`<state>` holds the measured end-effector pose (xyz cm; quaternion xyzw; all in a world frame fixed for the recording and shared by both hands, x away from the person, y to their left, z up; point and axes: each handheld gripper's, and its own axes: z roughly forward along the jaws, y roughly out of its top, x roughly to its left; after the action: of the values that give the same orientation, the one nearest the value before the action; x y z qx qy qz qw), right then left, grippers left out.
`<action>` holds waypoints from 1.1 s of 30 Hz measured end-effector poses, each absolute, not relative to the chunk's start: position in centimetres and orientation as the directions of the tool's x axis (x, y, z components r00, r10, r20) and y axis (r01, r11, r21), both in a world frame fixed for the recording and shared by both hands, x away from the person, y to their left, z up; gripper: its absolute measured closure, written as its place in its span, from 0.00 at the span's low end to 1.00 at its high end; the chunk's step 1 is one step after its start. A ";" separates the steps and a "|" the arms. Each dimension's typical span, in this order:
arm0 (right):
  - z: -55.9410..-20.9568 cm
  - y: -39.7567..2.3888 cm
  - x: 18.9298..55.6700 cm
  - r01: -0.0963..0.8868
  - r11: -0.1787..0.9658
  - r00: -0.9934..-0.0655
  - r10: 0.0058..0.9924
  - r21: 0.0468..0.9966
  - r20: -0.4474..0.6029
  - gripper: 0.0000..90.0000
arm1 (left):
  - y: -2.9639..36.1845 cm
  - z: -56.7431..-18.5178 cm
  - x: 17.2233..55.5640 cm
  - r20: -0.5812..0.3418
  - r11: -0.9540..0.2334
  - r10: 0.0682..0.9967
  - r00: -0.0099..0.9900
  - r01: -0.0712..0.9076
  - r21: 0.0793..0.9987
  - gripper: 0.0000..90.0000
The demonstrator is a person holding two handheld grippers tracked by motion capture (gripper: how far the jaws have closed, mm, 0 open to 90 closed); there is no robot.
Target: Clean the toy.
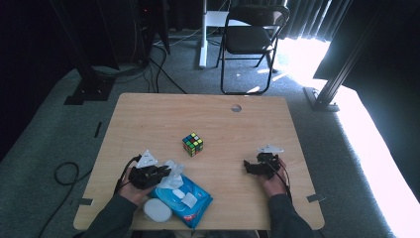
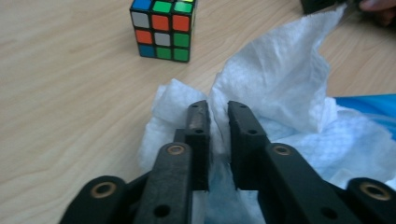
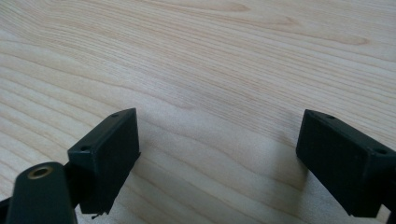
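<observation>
1. Wipe [image 2: 280, 79] is what we are working on: a white sheet sticking up out of the blue wipes pack [image 1: 190, 198] at the near left of the table [image 1: 148, 119].
2. Our left gripper [image 2: 218, 109] has its jaws clenched on a fold of that sheet, pads pressing the tissue between them.
3. Our right gripper [image 3: 217, 140] rests over bare wood on the right side, jaws spread wide and holding nothing.
4. We judge the step to be the pull-out, with the grip just made.
5. Next we would draw the sheet up and away; the pack may lift, so the free gripper could pin it.
6. Rubik's cube [image 1: 192, 144] sits mid-table, well apart from the pack.
</observation>
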<state>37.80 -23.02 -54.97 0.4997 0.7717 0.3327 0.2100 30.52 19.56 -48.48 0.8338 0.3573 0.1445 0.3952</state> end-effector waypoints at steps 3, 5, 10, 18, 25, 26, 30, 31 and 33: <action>-55.0 -23.0 37.8 0.631 0.279 -0.412 0.911 0.724 0.008 0.14 | 19.4 -48.5 30.4 0.002 -0.451 0.718 0.696 0.462 0.764 0.79; -55.0 -23.0 37.8 0.631 0.280 -0.413 0.911 0.723 0.008 0.14 | 19.5 -48.5 30.4 0.012 -0.455 0.721 0.693 0.460 0.763 0.75; -55.0 -23.0 37.8 0.631 0.280 -0.413 0.911 0.724 0.008 0.14 | 19.5 -48.6 30.4 0.036 -0.463 0.729 0.683 0.454 0.762 0.68; -55.0 -23.0 37.8 0.631 0.280 -0.413 0.911 0.723 0.008 0.14 | 19.8 -48.7 30.5 -0.020 -0.438 0.723 0.691 0.480 0.760 0.53; -55.0 -23.0 37.8 0.631 0.280 -0.413 0.911 0.724 0.008 0.14 | 19.8 -48.8 30.5 -0.039 -0.440 0.713 0.700 0.490 0.753 0.48; -55.0 -23.0 37.8 0.631 0.280 -0.413 0.911 0.724 0.008 0.14 | 19.8 -48.8 30.6 -0.041 -0.440 0.712 0.701 0.491 0.752 0.48; -55.0 -23.0 37.8 0.631 0.279 -0.413 0.911 0.724 0.008 0.14 | 19.8 -48.7 30.6 -0.034 -0.452 0.705 0.708 0.486 0.748 0.48; -55.0 -23.0 37.8 0.631 0.280 -0.413 0.911 0.723 0.008 0.14 | 19.8 -48.6 30.6 -0.035 -0.452 0.706 0.707 0.489 0.746 0.49; -55.0 -23.0 37.8 0.631 0.279 -0.413 0.911 0.723 0.008 0.14 | 19.8 -48.4 30.5 -0.030 -0.453 0.711 0.702 0.490 0.744 0.61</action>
<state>37.80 -23.02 -54.97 0.4995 0.7718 0.3327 0.2100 30.53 19.84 -48.41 0.8401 0.3575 0.1447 0.3814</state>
